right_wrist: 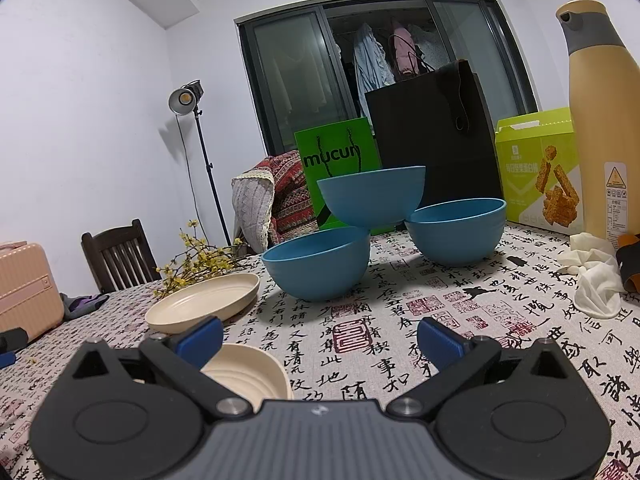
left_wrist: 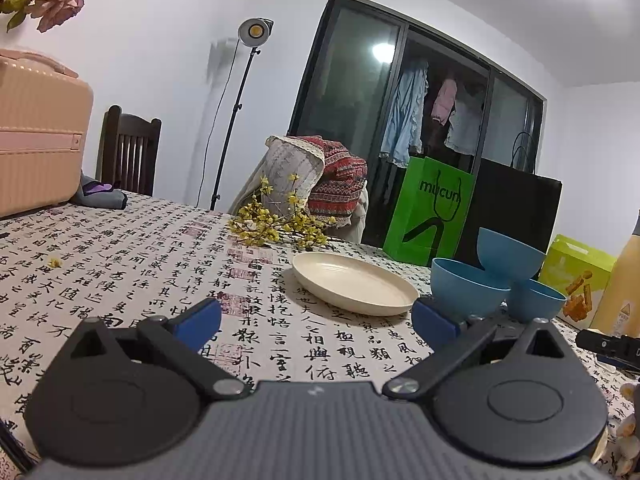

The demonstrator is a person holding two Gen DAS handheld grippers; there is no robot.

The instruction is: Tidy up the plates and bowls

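Bowls: three blue bowls stand together on the surface; the top bowl (right_wrist: 372,198) rests on the rims of the near bowl (right_wrist: 318,266) and the far bowl (right_wrist: 456,232), which sit side by side.
Plates: a cream plate (right_wrist: 204,302) lies flat just left of the near bowl; a second cream dish (right_wrist: 250,376) sits close under the right hand-held gripper, partly hidden, perhaps a small plate.
Right hand-held gripper (right_wrist: 320,338): released, blue fingers spread wide, holding nothing, low over the surface in front of the bowls.
Left hand-held gripper (left_wrist: 316,320): also released and empty, its right finger near the near bowl's side; contact cannot be told.
Surface (right_wrist: 440,320): covered by a cloth printed with black calligraphy.
Around: yellow flower sprigs (right_wrist: 200,260) behind the plate; a green bag (right_wrist: 340,160) and black bag (right_wrist: 432,140) behind the bowls; a snack box (right_wrist: 536,168), tall yellow bottle (right_wrist: 596,120) and crumpled white cloth (right_wrist: 592,276) to the right; a pink suitcase (left_wrist: 40,132) far left.
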